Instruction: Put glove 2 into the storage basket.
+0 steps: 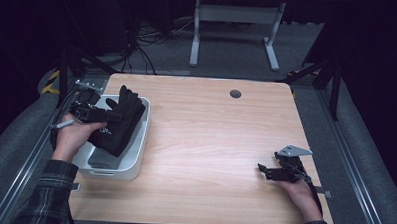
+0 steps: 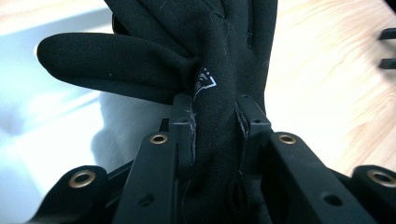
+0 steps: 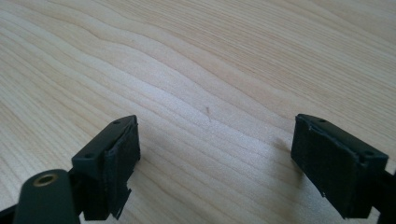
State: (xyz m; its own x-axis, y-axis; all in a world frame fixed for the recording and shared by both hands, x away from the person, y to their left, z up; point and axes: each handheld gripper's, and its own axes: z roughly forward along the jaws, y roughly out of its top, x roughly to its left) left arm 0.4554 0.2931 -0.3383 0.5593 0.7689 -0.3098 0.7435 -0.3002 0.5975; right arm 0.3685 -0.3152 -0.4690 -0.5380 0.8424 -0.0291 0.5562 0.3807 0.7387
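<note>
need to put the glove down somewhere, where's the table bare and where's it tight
Bare wood runs from the white bin across to the right gripper, and back to the round grommet. It is crowded at the left edge, where the left gripper holds the black glove over the bin.

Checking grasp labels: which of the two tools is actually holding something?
The left tool, clamped on the black glove over the white bin. The right tool stands open above bare table.

My left gripper (image 2: 215,126) has its jaws clamped on a black glove (image 2: 219,56), pinching the fabric between them. The glove's thumb sticks out to the left over what looks like a white bin (image 2: 51,135); wooden table (image 2: 327,84) lies right.
</note>
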